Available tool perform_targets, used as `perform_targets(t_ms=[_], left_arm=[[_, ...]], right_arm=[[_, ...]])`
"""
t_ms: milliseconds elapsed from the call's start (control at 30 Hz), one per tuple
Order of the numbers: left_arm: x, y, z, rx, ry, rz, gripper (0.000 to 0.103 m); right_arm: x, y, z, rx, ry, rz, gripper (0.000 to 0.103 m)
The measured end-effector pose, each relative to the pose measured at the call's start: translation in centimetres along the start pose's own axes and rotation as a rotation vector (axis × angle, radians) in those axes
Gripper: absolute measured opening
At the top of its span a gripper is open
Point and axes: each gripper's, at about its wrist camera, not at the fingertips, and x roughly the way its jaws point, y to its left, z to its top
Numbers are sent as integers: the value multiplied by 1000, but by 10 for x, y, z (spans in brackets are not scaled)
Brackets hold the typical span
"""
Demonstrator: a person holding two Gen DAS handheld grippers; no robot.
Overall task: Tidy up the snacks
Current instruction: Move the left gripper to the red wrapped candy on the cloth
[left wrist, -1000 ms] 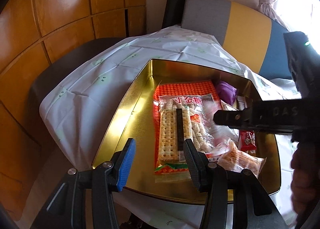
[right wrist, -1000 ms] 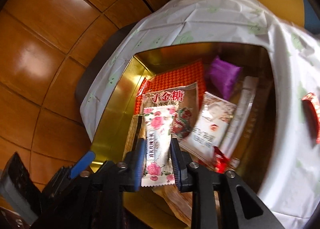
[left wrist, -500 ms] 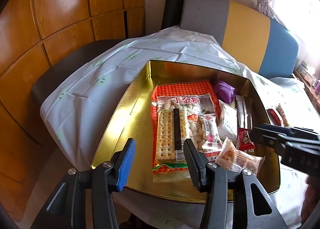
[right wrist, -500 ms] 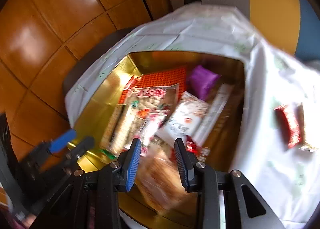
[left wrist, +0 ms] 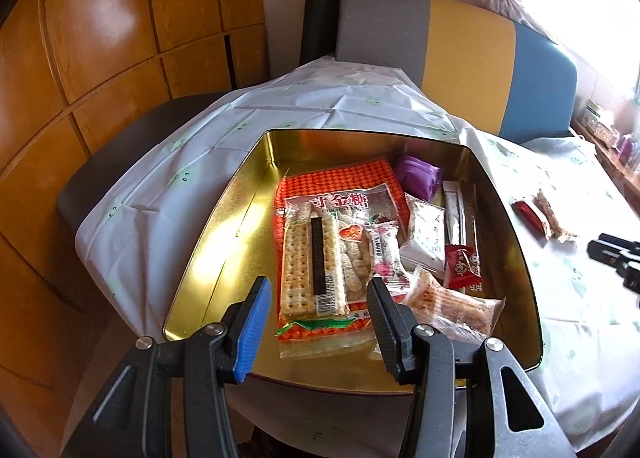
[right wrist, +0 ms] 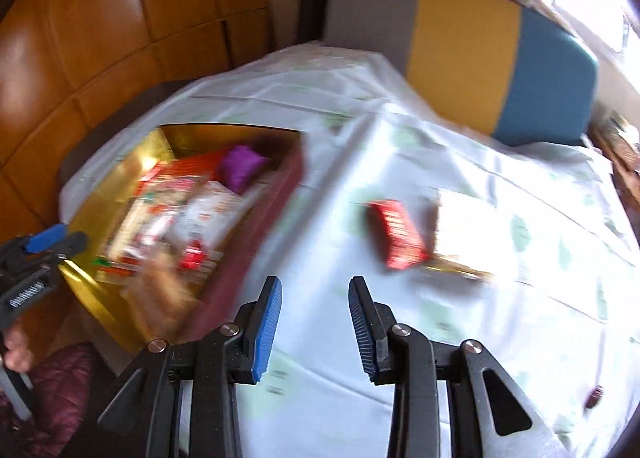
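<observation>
Left wrist view gets the gold tin sharp, right past the jaws, with 寸金糖 readable on a clear bag. Right wrist view is blurry, but shows a red packet on the cloth ahead of the jaws. Left gripper sits half open and empty. Right gripper is narrower, also holding nothing.

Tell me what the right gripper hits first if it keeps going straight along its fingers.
Probably bare tablecloth. The right gripper is open and empty, and the cloth lies directly ahead. The red snack packet sits right of that line, the gold tin left. The frame is blurred, so depth is uncertain.
</observation>
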Motion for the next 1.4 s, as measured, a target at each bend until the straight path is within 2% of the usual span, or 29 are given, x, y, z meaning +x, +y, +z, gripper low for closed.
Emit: perform_targets(t_ms=[267, 433, 533, 633, 1167, 1400], left_arm=[[-7, -16, 2, 46, -10, -8, 50], [-11, -32, 3, 94, -16, -21, 50], [-12, -42, 5, 110, -15, -29, 50], [-12, -54, 5, 137, -13, -40, 50], [-8, -105, 3, 242, 12, -125, 50], [-5, -131, 12, 251, 41, -201, 50]], right_arm=[[-15, -86, -23, 31, 24, -229, 35], [-12, -146, -41, 100, 44, -373, 35], [-10, -172, -46, 206, 76, -381, 35], [-9, -178, -45, 232, 82, -376, 35], [-2, -180, -49, 251, 126, -390, 36], [-4, -180, -48, 255, 119, -385, 36]])
